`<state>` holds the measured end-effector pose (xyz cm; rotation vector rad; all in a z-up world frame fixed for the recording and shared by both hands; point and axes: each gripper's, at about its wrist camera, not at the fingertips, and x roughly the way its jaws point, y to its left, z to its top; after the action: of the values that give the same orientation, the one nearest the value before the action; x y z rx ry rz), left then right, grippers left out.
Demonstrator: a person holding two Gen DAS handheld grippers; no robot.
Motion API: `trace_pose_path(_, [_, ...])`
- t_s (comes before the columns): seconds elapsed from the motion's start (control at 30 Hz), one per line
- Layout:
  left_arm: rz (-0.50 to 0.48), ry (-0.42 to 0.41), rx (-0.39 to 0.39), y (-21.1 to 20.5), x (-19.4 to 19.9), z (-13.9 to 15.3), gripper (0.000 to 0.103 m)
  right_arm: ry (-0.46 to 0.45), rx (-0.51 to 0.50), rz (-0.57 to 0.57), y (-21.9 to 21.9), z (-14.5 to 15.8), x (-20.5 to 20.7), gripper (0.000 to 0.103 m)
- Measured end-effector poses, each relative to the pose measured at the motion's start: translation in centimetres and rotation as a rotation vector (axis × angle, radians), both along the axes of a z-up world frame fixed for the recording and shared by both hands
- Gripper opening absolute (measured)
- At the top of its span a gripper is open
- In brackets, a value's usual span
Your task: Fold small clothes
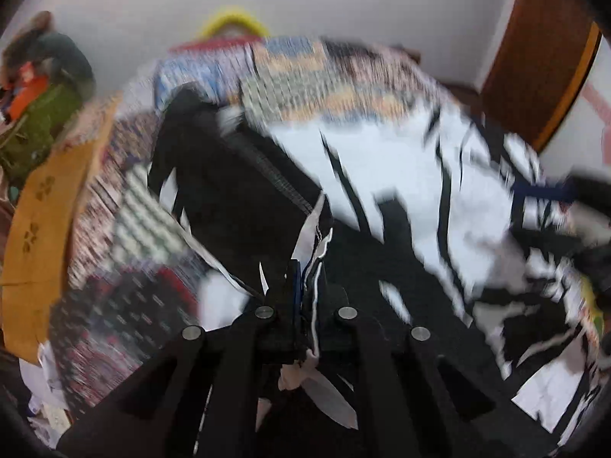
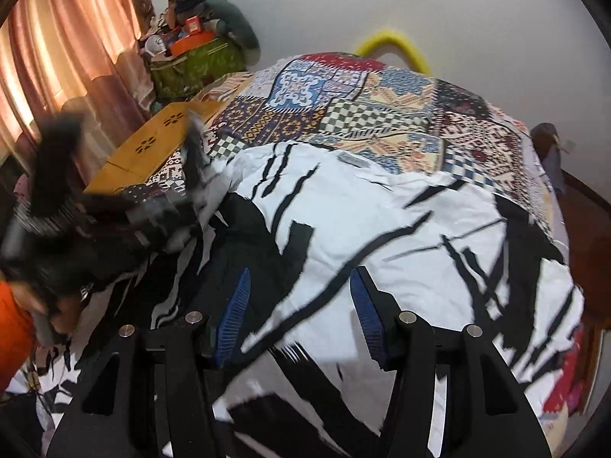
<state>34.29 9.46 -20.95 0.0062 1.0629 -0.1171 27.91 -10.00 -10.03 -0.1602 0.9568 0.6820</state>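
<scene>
Where the frames blur, only firm detail is recorded.
Left gripper (image 1: 301, 286): jaws clamped on a fold of the black-and-white garment (image 1: 401, 175), which hangs between them.
Right gripper (image 2: 299, 305): jaws apart, nothing between; blue pads (image 2: 235, 313) just above the garment.
Garment position: spread over the patchwork bedspread (image 2: 343, 103) on the bed.
Bedside: wooden panel (image 2: 152, 149), left.
</scene>
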Motion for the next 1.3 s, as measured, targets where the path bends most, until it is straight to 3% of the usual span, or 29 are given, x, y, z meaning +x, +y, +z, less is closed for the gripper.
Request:
trace_pose_path(0.13, [0.003,0.079,0.012,-0.4,-1.3,-3.0,0.004,0.004,-0.001,-0.011,-0.8,0.2,-0.5,0.051])
trace_pose_path(0.23, [0.011,0.072,-0.019,0.2,-2.4,-2.1,0.013,0.0,0.001,-0.009,-0.9,0.4,-0.9,0.051])
trace_pose_path(0.3, [0.02,0.038,-0.018,0.6,-3.4,-0.6,0.041,0.002,0.006,-0.004,-0.5,0.6,-0.9,0.051])
trace_pose_path(0.37, [0.033,-0.012,-0.016,0.6,-4.0,0.7,0.06,0.008,0.021,0.004,0.3,0.7,-0.7,0.051])
trace_pose_path(0.4, [0.04,-0.044,-0.016,1.0,-4.4,1.6,0.063,0.01,0.026,0.008,0.6,0.7,-0.6,0.051])
trace_pose_path(0.6, [0.153,-0.109,-0.018,5.4,-4.8,4.0,0.067,0.022,0.035,0.045,4.3,-0.1,1.5,0.051])
trace_pose_path(0.8, [0.241,-0.042,-0.043,8.7,-2.5,1.0,0.067,0.061,0.031,0.064,8.2,-2.1,5.1,0.051])
trace_pose_path(1.13, [0.208,0.034,-0.094,8.1,-0.5,-4.0,0.067,0.104,-0.031,0.073,12.8,-6.9,10.4,0.05])
trace_pose_path(1.3, [0.204,0.027,-0.093,8.0,-0.4,-5.0,0.067,0.084,-0.046,0.111,13.8,-7.7,10.1,0.009])
